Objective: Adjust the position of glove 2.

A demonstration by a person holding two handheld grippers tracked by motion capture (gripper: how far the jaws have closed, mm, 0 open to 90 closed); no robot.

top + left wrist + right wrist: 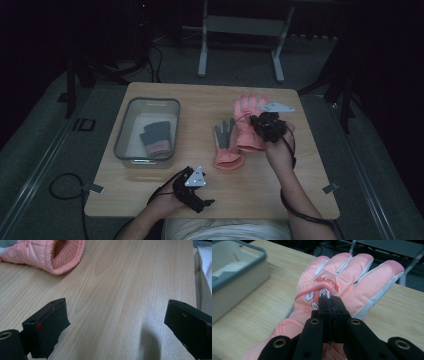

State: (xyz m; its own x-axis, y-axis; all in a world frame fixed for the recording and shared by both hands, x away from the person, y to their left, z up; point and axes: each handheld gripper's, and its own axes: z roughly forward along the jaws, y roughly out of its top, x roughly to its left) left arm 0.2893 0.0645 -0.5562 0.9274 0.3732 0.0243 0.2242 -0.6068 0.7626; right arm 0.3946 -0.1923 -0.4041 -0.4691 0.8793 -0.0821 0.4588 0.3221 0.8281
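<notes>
A pink glove (246, 117) with white trim lies back-up at the right of the wooden table (200, 100). My right gripper (267, 125) is over it. In the right gripper view its jaws (331, 300) are pressed together, pinching the fabric on the back of this glove (352, 277), whose fingers point away. A second pink glove (226, 145) with a grey palm lies just to its left. My left gripper (202, 199) rests near the table's front edge. Its jaws (117, 315) stand wide apart over bare wood, with the second glove's cuff (57, 255) further off.
A grey plastic bin (125, 130) stands at the table's left, with a dark grey and pink glove (157, 137) inside; the bin's wall (242, 267) is close on the left in the right gripper view. A metal frame stands on the floor beyond the table.
</notes>
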